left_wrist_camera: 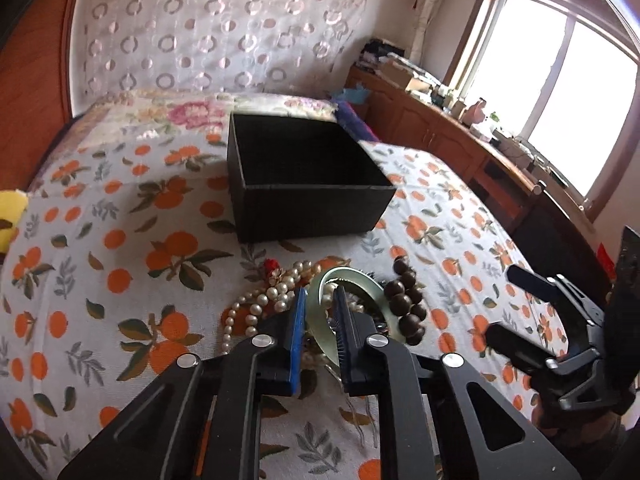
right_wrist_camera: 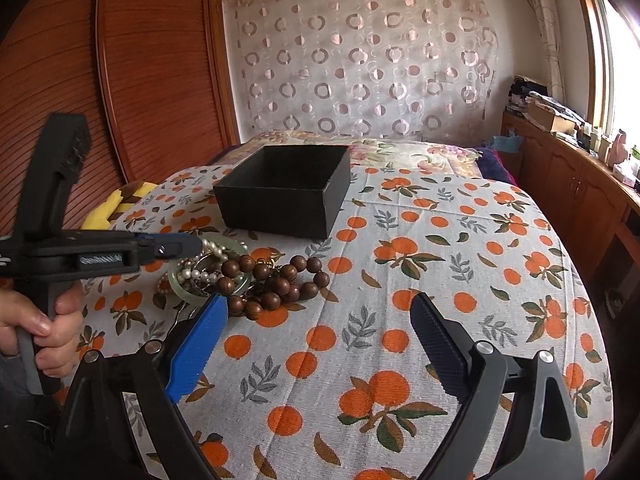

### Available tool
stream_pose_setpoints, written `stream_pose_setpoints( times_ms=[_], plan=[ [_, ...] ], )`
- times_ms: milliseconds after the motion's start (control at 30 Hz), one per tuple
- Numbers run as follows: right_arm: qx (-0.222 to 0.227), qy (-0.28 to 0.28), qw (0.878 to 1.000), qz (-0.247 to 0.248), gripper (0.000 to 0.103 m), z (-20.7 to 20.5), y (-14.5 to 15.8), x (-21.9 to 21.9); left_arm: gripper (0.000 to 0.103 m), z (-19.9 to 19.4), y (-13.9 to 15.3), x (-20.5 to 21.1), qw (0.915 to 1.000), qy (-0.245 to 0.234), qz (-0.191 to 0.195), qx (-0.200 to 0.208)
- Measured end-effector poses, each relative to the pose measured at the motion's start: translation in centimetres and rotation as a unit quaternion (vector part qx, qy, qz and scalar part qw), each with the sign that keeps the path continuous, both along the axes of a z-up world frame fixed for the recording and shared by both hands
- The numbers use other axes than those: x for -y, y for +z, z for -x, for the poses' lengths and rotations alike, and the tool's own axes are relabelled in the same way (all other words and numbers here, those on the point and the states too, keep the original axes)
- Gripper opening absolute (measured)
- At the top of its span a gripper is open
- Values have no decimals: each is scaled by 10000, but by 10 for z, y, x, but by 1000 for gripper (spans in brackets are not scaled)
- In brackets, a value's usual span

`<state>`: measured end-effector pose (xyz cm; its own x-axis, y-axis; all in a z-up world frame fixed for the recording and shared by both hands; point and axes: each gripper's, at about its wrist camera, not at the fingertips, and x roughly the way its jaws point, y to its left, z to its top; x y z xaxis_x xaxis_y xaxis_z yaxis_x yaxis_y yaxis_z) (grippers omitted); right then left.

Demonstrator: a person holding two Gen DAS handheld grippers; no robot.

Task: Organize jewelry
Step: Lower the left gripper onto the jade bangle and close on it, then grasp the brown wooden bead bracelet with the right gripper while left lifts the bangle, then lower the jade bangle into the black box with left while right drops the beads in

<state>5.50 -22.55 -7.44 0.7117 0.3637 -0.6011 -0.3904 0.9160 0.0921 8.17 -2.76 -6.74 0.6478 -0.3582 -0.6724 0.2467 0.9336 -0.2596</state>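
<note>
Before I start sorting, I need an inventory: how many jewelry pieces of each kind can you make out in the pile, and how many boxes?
Jade-green bangles: 2
Pearl strands: at least 1, tangled
Brown wooden bead strings: at least 1
Black boxes: 1
Total: at least 5

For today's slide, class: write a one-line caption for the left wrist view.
Left gripper closes around a pale green bangle among pearls and wooden beads, before an open black box.

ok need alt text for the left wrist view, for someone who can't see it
The left gripper straddles a pale green bangle in a jewelry pile of white pearls and brown wooden beads, on an orange-print bedspread. An open black box sits just beyond, and the right gripper hangs open at the right edge.
</note>
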Motion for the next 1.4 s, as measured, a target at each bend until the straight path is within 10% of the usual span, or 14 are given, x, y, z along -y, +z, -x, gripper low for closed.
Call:
stream_pose_setpoints(
  times_ms=[667,1067,1400],
  plan=[
    [-729,548,9954,302,29,-37,-21,-28,9,37,36,-32,9955,550,-186,743],
    [-1051,646,9919,319,20,-49,-32,-30,9,42,30,-36,9953,600,-216,731],
    [-380,624,9973,-31,15,-44,23,-10,9,31,48,-31,9935,598,-267,931]
  ],
)
